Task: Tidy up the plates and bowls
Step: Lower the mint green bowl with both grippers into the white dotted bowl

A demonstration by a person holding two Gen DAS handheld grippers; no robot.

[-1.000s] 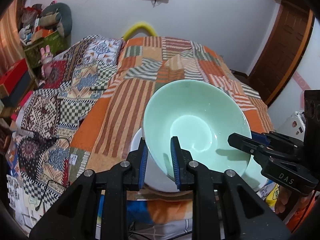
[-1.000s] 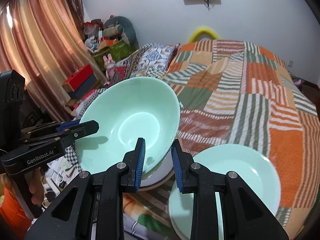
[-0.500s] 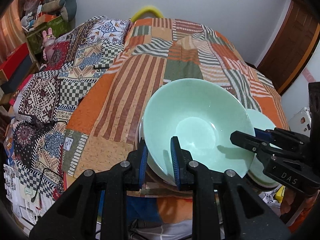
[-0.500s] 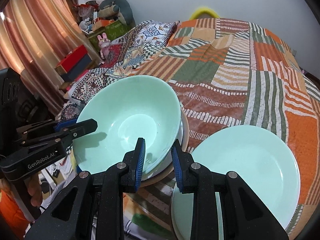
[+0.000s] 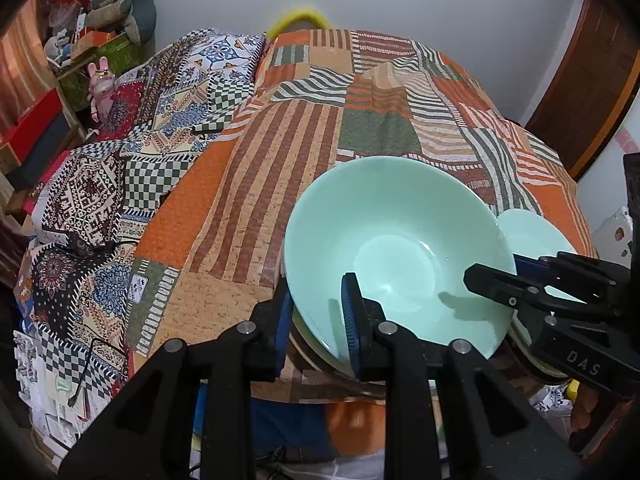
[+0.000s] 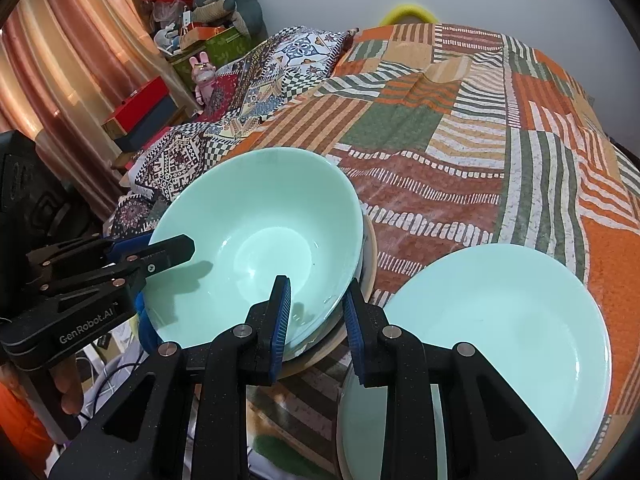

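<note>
Mint bowl (image 6: 256, 240), nested on stacked dishes for storage: left gripper (image 5: 316, 326) grips its rim, right gripper (image 6: 316, 316) is opening around it.

The room is evenly lit and rather bright, with soft indoor light. Warm light comes through the curtain (image 6: 60, 80) on the left. In the bowl (image 6: 256, 240) each gripper finger throws a soft grey shadow, and the glaze shows small white glare spots. Both views are sharp in the middle. The fisheye lens bends the bed (image 5: 320, 140) strongly, and the corners are black.
</note>
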